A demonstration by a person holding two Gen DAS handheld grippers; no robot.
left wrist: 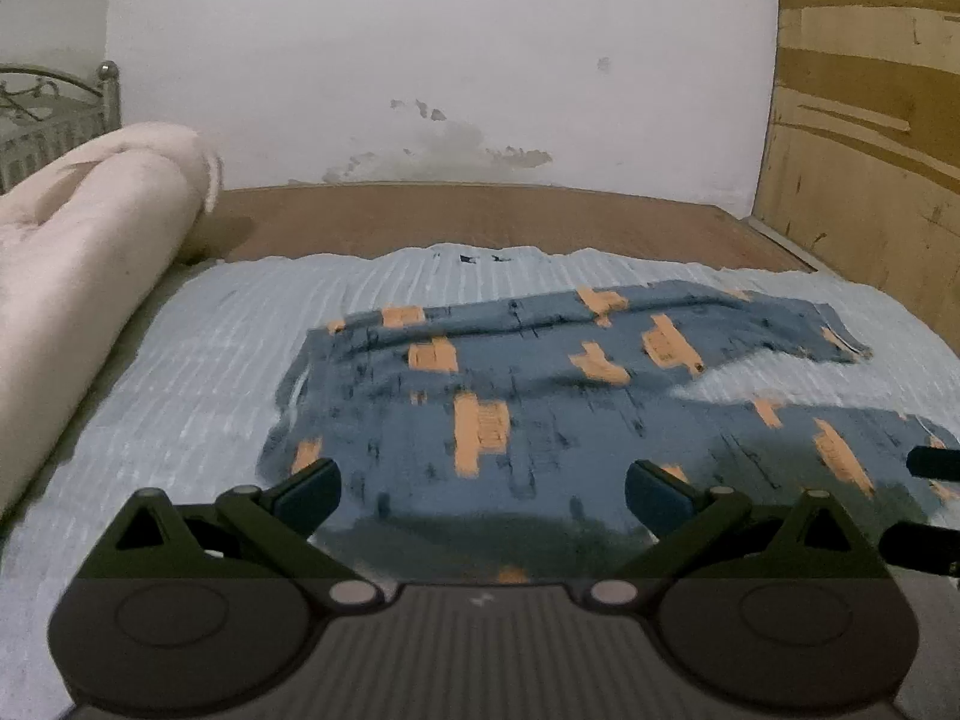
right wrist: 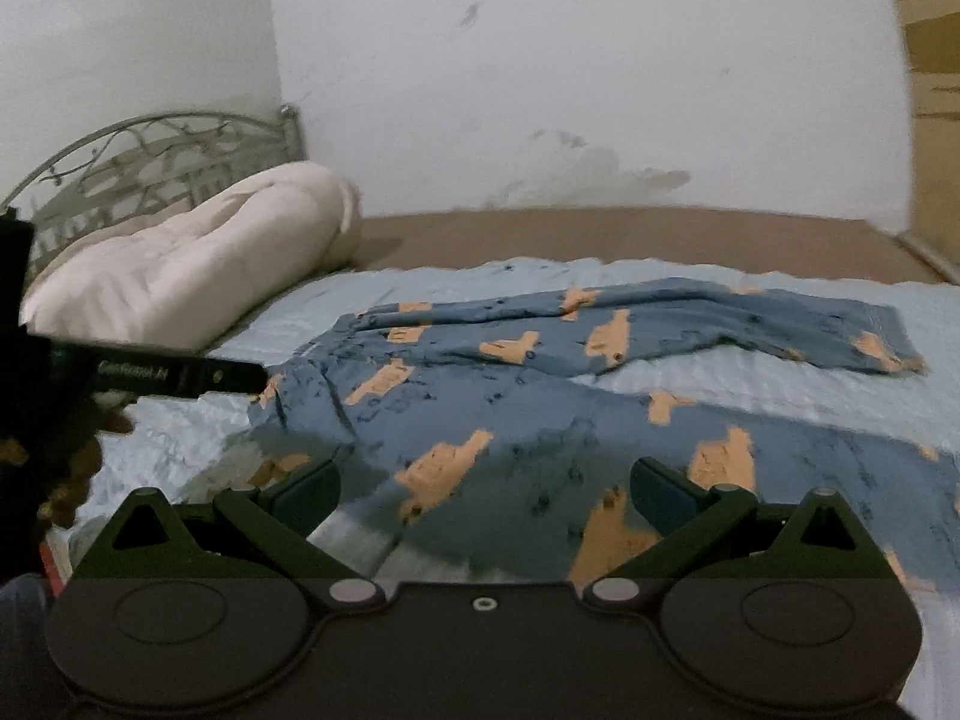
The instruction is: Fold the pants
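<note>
On the bed, the pants lie spread over a pale blue ribbed sheet, waistband to the left and the two legs running off to the right with a wedge of sheet showing between them. The left gripper hovers over the near edge by the waist, jaws spread wide and empty; the right gripper hangs over the near leg, jaws likewise released, holding nothing.

The main risk, as I judge it, is in the pinch: the cloth is thin and lies flat on a sheet that is itself loose, so a jaw closing low could catch sheet along with pants and drag both. The far leg is already rumpled along its upper edge, and a fold made without smoothing it would likely set that crease in. If the two grippers lift unevenly, the near leg may land askew over the far one.

The sheet covers only part of the bed; bare brown board shows behind it. A rolled cream quilt lies at the left by a metal headboard, a stained white wall stands behind, and a wooden panel closes the right.
</note>
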